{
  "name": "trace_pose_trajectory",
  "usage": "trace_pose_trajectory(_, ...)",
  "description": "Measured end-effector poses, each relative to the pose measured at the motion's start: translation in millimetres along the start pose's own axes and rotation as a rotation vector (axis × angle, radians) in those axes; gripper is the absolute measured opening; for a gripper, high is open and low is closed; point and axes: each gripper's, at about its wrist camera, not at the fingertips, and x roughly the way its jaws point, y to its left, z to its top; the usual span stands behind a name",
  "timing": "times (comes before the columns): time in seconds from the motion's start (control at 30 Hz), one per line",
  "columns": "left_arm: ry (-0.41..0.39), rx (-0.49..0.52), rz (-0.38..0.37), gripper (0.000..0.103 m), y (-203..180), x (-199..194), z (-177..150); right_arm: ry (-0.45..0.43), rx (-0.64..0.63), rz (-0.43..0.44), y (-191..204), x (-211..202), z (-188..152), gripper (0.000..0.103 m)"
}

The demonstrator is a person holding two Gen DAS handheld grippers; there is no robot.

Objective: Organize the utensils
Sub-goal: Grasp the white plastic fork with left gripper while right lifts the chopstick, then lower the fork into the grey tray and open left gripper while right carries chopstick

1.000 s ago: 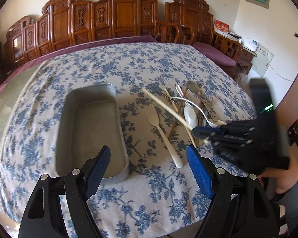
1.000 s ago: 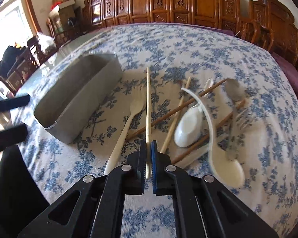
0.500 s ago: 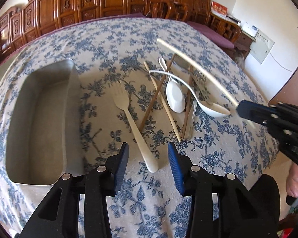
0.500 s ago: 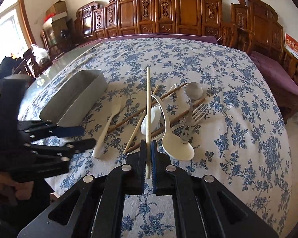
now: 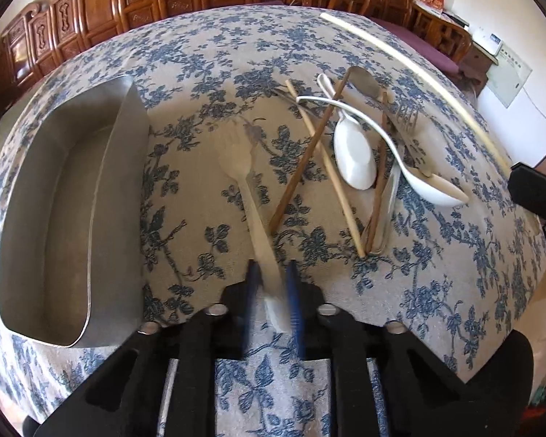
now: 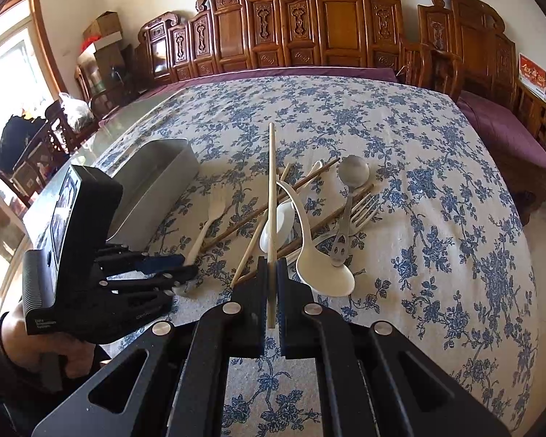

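Note:
My left gripper [image 5: 273,273] has its blue pads closed around the handle end of a cream plastic fork [image 5: 253,196] that lies on the tablecloth; motion blur hides the contact. It also shows in the right wrist view [image 6: 180,267]. My right gripper [image 6: 272,266] is shut on a pale chopstick [image 6: 271,182] and holds it above the table; the chopstick also shows in the left wrist view [image 5: 418,76]. A metal tray [image 5: 58,218] sits left of the fork. A pile holds white spoons [image 5: 355,154], brown chopsticks [image 5: 302,164], a metal spoon [image 6: 351,182] and a metal fork [image 6: 364,211].
The round table wears a blue floral cloth [image 6: 436,189]. Carved wooden chairs [image 6: 309,32] ring its far side. A purple-cushioned bench [image 6: 498,127] stands at the right. Clutter and boxes stand at the left by a window [image 6: 14,73].
My left gripper moved forward and down to the cream fork's handle and its jaws narrowed from open to around it. My right gripper lifted back with the pale chopstick.

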Motion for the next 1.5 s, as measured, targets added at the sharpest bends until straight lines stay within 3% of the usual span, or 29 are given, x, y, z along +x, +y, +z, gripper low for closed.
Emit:
trace_pose_trajectory(0.5, -0.096, 0.015, 0.008, 0.01, 24.4, -55.1, -0.1, -0.002, -0.024, 0.011, 12.8, -3.2, 0.6, 0.006)
trace_pose_trajectory(0.8, -0.165, -0.023, 0.03, 0.01, 67.3, -92.6, 9.0, -0.017, -0.054, 0.039, 41.4, -6.2, 8.7, 0.006)
trace_pose_trajectory(1.17, -0.111, -0.09, 0.081, 0.01, 130.3, -73.0, 9.3, -0.029, -0.073, 0.084, 84.0, 2.9, 27.0, 0.006)
trace_pose_trajectory(1.5, -0.056, -0.099, 0.095, 0.013, 145.0, -50.1, 11.6, -0.01, -0.064, 0.103, 108.1, 18.5, 37.1, 0.006)
